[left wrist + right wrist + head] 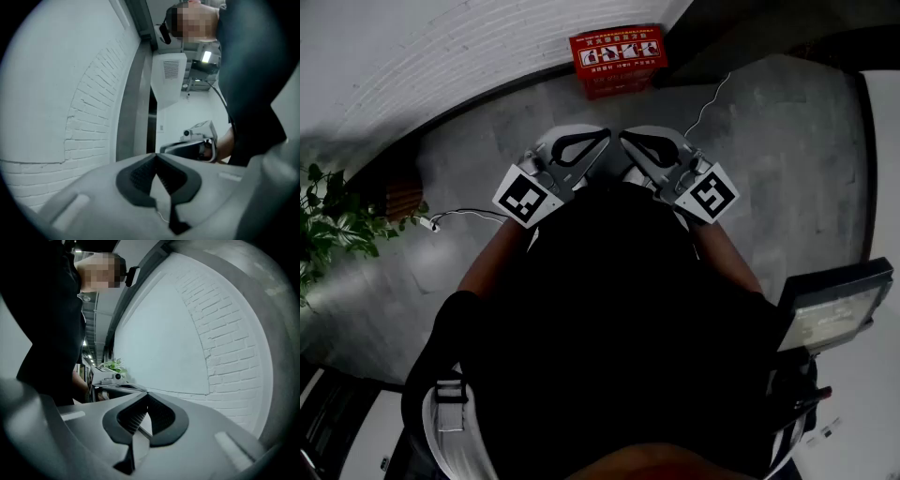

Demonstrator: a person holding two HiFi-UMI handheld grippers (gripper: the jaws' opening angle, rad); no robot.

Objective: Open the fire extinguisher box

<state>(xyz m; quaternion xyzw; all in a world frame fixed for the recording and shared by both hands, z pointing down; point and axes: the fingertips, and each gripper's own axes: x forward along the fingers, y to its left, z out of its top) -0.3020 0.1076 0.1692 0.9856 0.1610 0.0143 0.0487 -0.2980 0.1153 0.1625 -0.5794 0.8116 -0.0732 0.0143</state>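
The red fire extinguisher box [619, 58] stands on the grey floor against the white wall, far ahead of me and untouched. I hold both grippers level in front of my chest, tips turned toward each other. In the head view the left gripper [602, 137] and the right gripper [626, 137] almost meet. The left gripper [155, 155] is shut with its dark pads tip to tip and nothing between them. So is the right gripper [147, 394]. Each gripper view shows the other gripper [197, 140] [110, 380] beyond its own jaws. The box is hidden in both gripper views.
A potted plant [328, 220] stands at the left, with a white cable [464, 216] lying on the floor beside it. Another cable [712, 98] trails near the box. A grey device [834, 305] sits at the right. The white brick wall [89, 117] runs along the far side.
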